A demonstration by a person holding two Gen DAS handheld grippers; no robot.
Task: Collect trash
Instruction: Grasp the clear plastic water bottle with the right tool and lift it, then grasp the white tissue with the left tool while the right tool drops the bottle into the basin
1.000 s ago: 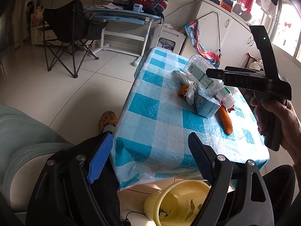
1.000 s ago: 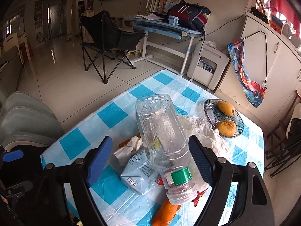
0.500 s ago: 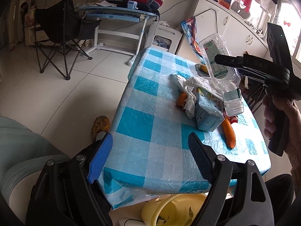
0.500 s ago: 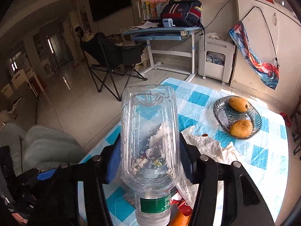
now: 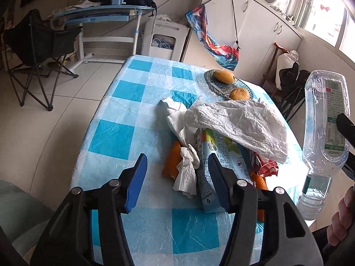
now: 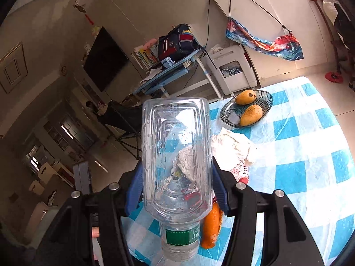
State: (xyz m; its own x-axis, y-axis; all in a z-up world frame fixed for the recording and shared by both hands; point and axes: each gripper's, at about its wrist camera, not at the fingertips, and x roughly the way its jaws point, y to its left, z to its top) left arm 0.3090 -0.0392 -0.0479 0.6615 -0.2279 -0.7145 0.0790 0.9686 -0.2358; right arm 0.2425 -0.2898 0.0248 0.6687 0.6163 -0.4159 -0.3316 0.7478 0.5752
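Left wrist cam sits close over the table's near edge (image 5: 106, 146), pitched steeply down along the checked cloth; right wrist cam looks shallower toward the room; both share the fruit dish (image 5: 216, 84) (image 6: 264, 102) and crumpled paper (image 5: 239, 122) (image 6: 230, 148).

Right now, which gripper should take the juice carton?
Left. The left gripper hangs just over the carton, jaws partly closed with nothing pinched, while the right gripper is clamped on the bottle.

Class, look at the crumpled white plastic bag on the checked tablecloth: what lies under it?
Under the plastic bag the top of a drink carton and a red wrapper stick out. Anything deeper beneath is covered.
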